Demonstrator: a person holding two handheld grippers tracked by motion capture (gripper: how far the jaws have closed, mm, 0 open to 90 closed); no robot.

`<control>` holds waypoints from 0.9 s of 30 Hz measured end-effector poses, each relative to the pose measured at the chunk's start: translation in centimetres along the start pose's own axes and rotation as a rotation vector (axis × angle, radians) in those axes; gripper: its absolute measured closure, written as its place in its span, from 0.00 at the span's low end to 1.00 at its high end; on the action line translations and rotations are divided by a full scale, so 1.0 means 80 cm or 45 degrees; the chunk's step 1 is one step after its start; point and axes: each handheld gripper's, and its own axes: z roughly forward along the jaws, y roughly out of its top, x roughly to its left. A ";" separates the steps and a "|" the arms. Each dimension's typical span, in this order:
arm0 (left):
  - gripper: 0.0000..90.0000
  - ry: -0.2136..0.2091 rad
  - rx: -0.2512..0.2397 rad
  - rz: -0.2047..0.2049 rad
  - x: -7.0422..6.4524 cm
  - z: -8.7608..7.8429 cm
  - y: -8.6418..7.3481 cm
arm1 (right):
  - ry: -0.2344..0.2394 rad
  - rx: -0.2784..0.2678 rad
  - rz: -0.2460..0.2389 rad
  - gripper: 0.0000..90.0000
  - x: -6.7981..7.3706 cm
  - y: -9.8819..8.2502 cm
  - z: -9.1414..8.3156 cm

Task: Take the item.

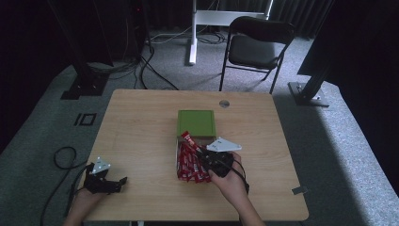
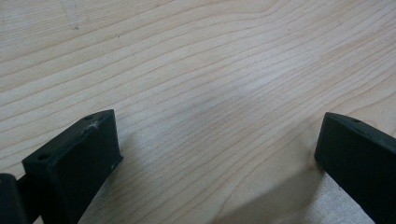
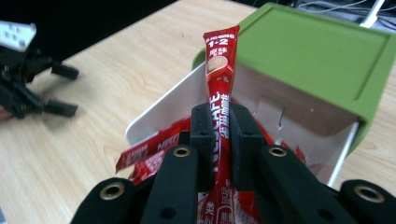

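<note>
right claw point(image 3: 219, 123) clamps red sachet point(image 3: 220, 70) | green box point(image 3: 317, 51) behind | left claw point(image 2: 219, 154) wide, bare table point(image 2: 210, 70)

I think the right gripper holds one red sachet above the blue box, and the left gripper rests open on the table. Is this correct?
Not quite: the box is green, not blue, as the right gripper view shows. The rest holds: the right gripper grips one red sachet above it, and the left gripper rests open on the table.

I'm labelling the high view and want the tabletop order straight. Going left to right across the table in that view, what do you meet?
Left gripper, jaws apart, near the table's left front edge → pile of red sachets → right gripper, shut on one red sachet.
</note>
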 end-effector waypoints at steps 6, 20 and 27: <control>0.01 0.000 -0.001 -0.001 0.000 0.000 0.000 | -0.061 -0.033 0.036 0.91 -0.017 0.006 -0.005; 0.01 -0.001 0.001 -0.001 0.000 0.000 0.000 | -0.227 -0.122 0.157 0.91 -0.067 0.011 -0.024; 0.01 0.001 0.000 0.001 0.000 0.000 0.000 | -0.320 -0.133 0.208 0.91 -0.093 0.003 -0.026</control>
